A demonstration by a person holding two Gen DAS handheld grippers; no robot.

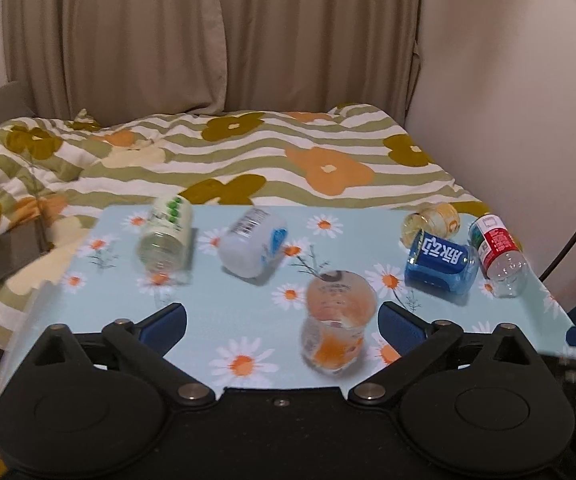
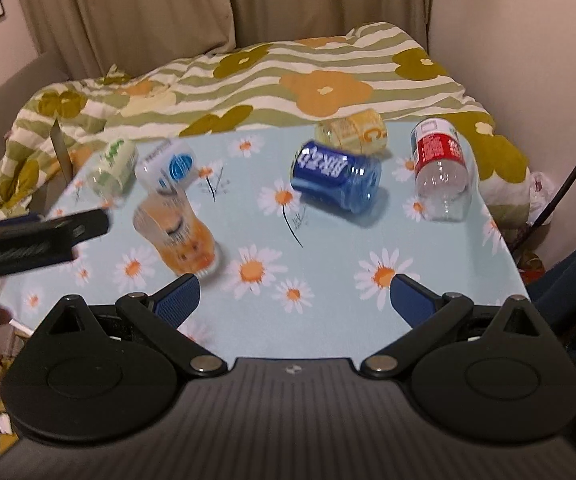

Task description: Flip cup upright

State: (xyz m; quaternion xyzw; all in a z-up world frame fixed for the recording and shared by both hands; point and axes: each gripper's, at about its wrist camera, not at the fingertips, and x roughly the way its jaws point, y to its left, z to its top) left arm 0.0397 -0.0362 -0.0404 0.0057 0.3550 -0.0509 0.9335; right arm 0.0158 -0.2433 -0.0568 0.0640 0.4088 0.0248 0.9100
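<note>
Several cut-bottle cups lie on their sides on a daisy-print table (image 1: 248,320). An orange cup (image 1: 337,320) lies nearest, just ahead of my open, empty left gripper (image 1: 282,320); it also shows in the right wrist view (image 2: 178,236). Further back lie a green-label cup (image 1: 166,238), a white-blue cup (image 1: 253,246), a blue cup (image 1: 440,266), a red-label cup (image 1: 498,254) and a yellow cup (image 1: 432,222). My right gripper (image 2: 295,300) is open and empty over the table's front; the blue cup (image 2: 336,176) and red-label cup (image 2: 442,170) lie ahead of it.
A bed with a flowered striped quilt (image 1: 248,152) lies behind the table, curtains (image 1: 208,32) beyond. A wall (image 1: 508,80) stands at the right with a black cable (image 1: 572,236). The left gripper's body (image 2: 36,240) shows at the left of the right wrist view.
</note>
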